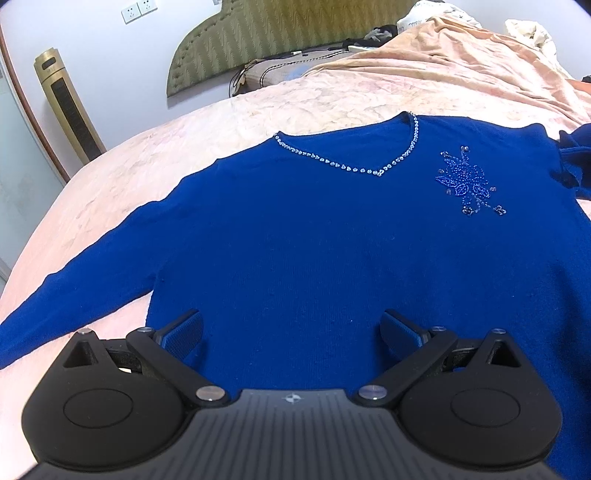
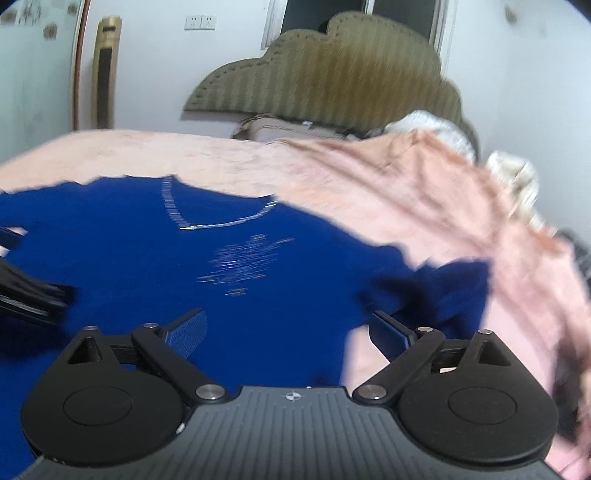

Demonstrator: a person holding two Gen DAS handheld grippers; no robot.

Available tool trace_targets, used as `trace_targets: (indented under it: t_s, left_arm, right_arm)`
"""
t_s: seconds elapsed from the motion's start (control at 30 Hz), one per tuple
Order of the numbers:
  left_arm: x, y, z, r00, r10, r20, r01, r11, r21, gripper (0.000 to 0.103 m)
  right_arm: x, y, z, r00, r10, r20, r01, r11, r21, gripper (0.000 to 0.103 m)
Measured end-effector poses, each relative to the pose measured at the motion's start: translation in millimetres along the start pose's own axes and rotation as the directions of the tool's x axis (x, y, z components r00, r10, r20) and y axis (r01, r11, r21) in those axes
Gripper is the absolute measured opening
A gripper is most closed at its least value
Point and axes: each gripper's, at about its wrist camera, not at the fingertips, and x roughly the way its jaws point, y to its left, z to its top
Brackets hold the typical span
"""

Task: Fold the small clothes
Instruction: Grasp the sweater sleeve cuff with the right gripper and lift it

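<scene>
Both grippers hang with fingers spread, holding nothing: the left gripper [image 1: 291, 332] over the lower body of the blue sweater [image 1: 314, 240], the right gripper [image 2: 290, 330] at its side edge; the sweater lies flat, front up, on the pink bedspread [image 1: 122, 173]. It looks soft, light and limp, so it will likely sag; best pinched at hem or shoulder seam, away from the beads [image 1: 467, 181].

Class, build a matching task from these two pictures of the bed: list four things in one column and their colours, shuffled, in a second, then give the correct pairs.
Things
1. sweater
2. bedspread
3. headboard
4. tower fan

Colours
A. olive green
B. gold
C. royal blue
D. pale pink

Pairs: 1-C, 2-D, 3-A, 4-B
</scene>
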Motion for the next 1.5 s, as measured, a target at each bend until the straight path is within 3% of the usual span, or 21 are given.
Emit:
trace_targets:
  t_s: [0.17,0.3,0.4,0.47,0.5,0.57,0.67,0.73,0.8,0.83,0.9,1.0,1.1,1.2,1.27,1.33,1.4,1.5]
  left_arm:
    - [2.4,-3.3,1.0,1.000,-0.004,-0.008,0.004,1.000,0.003,0.103]
    - [2.8,-8.2,0.4,1.000,0.005,-0.008,-0.005,1.000,0.030,0.103]
    - [2.7,-10.0,0.8,1.000,0.017,-0.007,-0.016,0.999,0.044,0.103]
    - [1.9,-9.6,0.9,1.000,0.021,-0.007,-0.021,0.999,0.047,0.103]
    - [1.5,-8.9,0.9,1.000,0.023,-0.005,-0.023,0.999,0.048,0.103]
    - [0.9,-6.4,0.4,1.000,0.031,-0.002,-0.031,0.998,0.046,0.103]
    - [3.1,-1.6,0.6,0.999,0.031,-0.011,-0.031,0.999,0.030,0.103]
    - [3.6,1.9,0.1,1.000,0.024,-0.018,-0.024,0.999,0.021,0.103]
    - [2.4,4.8,-0.8,1.000,0.029,-0.012,-0.029,0.999,0.022,0.103]
    - [2.0,6.3,-1.2,0.999,0.036,-0.008,-0.036,0.999,0.021,0.103]
    - [2.7,11.4,-1.2,0.999,0.050,-0.006,-0.050,0.999,0.013,0.103]
    - [6.4,20.6,-0.6,0.998,0.055,-0.015,-0.055,0.998,-0.017,0.103]
    - [12.3,25.6,0.7,0.998,0.050,-0.046,-0.051,0.998,-0.029,0.103]
    - [13.4,28.4,3.4,0.997,0.050,-0.062,-0.050,0.999,-0.005,0.103]
    - [8.4,31.4,5.0,0.998,0.060,-0.033,-0.060,0.998,-0.005,0.103]
    - [3.9,35.4,4.4,0.998,0.070,-0.008,-0.070,0.997,-0.028,0.103]
    - [4.0,37.0,2.7,0.998,0.054,-0.015,-0.055,0.998,-0.042,0.103]
    - [7.1,38.2,-0.5,0.998,0.051,-0.028,-0.052,0.998,-0.045,0.103]
  right_arm:
    - [22.3,-51.9,14.5,0.995,-0.100,0.011,0.100,0.983,-0.155,0.085]
    - [58.2,-70.2,20.2,0.995,-0.071,-0.064,0.044,0.935,-0.351,0.077]
    - [88.1,-76.2,24.1,0.990,-0.039,-0.133,-0.017,0.917,-0.397,0.067]
    - [108.0,-77.9,25.7,0.982,-0.034,-0.187,-0.045,0.915,-0.402,0.048]
    - [115.3,-79.1,25.0,0.977,-0.025,-0.213,-0.063,0.916,-0.396,0.041]
    - [124.3,-79.9,24.6,0.968,-0.009,-0.252,-0.087,0.926,-0.366,0.003]
    - [112.7,-94.0,35.3,0.982,-0.006,-0.191,-0.047,0.962,-0.269,0.003]
    - [102.4,-127.1,51.1,0.993,-0.017,-0.115,0.006,0.996,-0.094,0.003]
    - [90.4,-167.7,63.4,0.996,-0.085,-0.030,0.087,0.992,0.087,0.003]
    - [82.4,-188.4,67.6,0.992,-0.126,0.008,0.123,0.977,0.176,0.003]
    - [62.1,-236.7,71.3,0.971,-0.231,0.067,0.188,0.903,0.386,0.003]
    - [32.4,-298.6,56.8,0.919,-0.386,0.083,0.246,0.725,0.643,0.005]
    - [16.2,-330.8,25.3,0.880,-0.473,0.042,0.265,0.563,0.783,0.006]
    - [24.4,-336.5,-3.9,0.886,-0.463,-0.021,0.267,0.474,0.839,0.006]
    - [30.0,-335.0,-17.5,0.891,-0.453,-0.028,0.241,0.421,0.874,0.007]
    - [27.5,-324.2,-20.2,0.878,-0.479,-0.002,0.241,0.437,0.867,0.007]
    - [28.4,-308.3,-11.6,0.869,-0.493,0.035,0.252,0.502,0.827,0.007]
    - [22.5,-273.7,15.7,0.882,-0.457,0.113,0.216,0.605,0.766,0.007]
